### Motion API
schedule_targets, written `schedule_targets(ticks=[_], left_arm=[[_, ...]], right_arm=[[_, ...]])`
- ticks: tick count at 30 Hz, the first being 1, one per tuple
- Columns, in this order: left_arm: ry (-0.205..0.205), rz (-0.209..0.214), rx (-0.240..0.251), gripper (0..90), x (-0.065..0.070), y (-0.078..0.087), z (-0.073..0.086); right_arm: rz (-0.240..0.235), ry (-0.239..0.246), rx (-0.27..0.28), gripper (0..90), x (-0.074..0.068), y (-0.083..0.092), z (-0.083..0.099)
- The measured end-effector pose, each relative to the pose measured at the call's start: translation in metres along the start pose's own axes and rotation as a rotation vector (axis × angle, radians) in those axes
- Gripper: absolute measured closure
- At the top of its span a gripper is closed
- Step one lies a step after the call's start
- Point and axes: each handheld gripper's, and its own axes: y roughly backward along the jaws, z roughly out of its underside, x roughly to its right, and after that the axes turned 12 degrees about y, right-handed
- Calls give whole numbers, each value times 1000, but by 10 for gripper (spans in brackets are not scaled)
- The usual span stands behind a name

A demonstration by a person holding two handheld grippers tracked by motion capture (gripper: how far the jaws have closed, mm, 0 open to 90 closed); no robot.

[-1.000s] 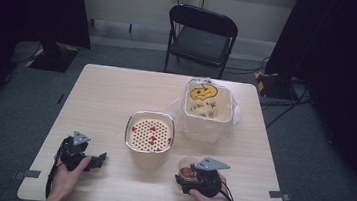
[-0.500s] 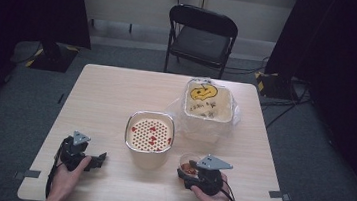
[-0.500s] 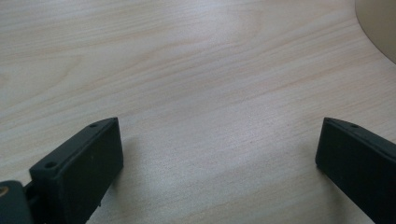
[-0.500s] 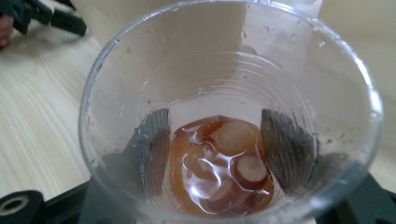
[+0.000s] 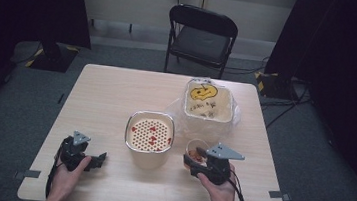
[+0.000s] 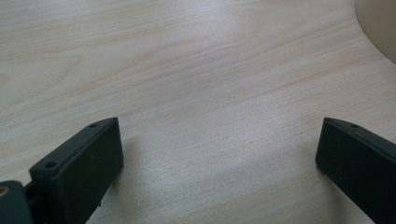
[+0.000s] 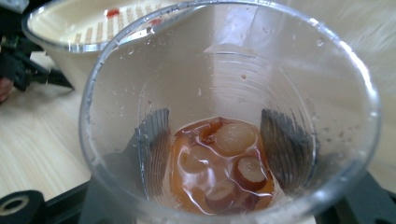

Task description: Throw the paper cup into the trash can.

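Observation:
My right gripper (image 5: 196, 159) is shut on a clear plastic cup (image 5: 194, 148) near the table's front right. In the right gripper view the cup (image 7: 233, 70) holds brown liquid with several round pale and dark pieces (image 7: 219, 163), and both jaws press its sides, seen through the wall. A beige strainer bowl (image 5: 149, 133) with red bits on its perforated insert stands just left of the cup. My left gripper (image 5: 98, 159) rests at the front left, open (image 6: 219, 140) over bare wood, jaws pointing toward the bowl.
A cream tub (image 5: 208, 102) with a yellow item inside sits in crumpled clear plastic behind the cup. The strainer bowl's rim (image 7: 70, 44) is close behind the cup. A black folding chair (image 5: 200, 37) stands beyond the table's far edge.
My right gripper and the cup have shifted slightly forward, toward the tub. The left gripper has stayed put.

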Motion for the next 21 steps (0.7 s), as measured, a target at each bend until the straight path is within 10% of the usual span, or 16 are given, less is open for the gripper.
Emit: schedule_targets(ticks=[21], left_arm=[[0,0,0,3,0,0,0]], right_arm=[[156,195,92,440,9,4,-91]])
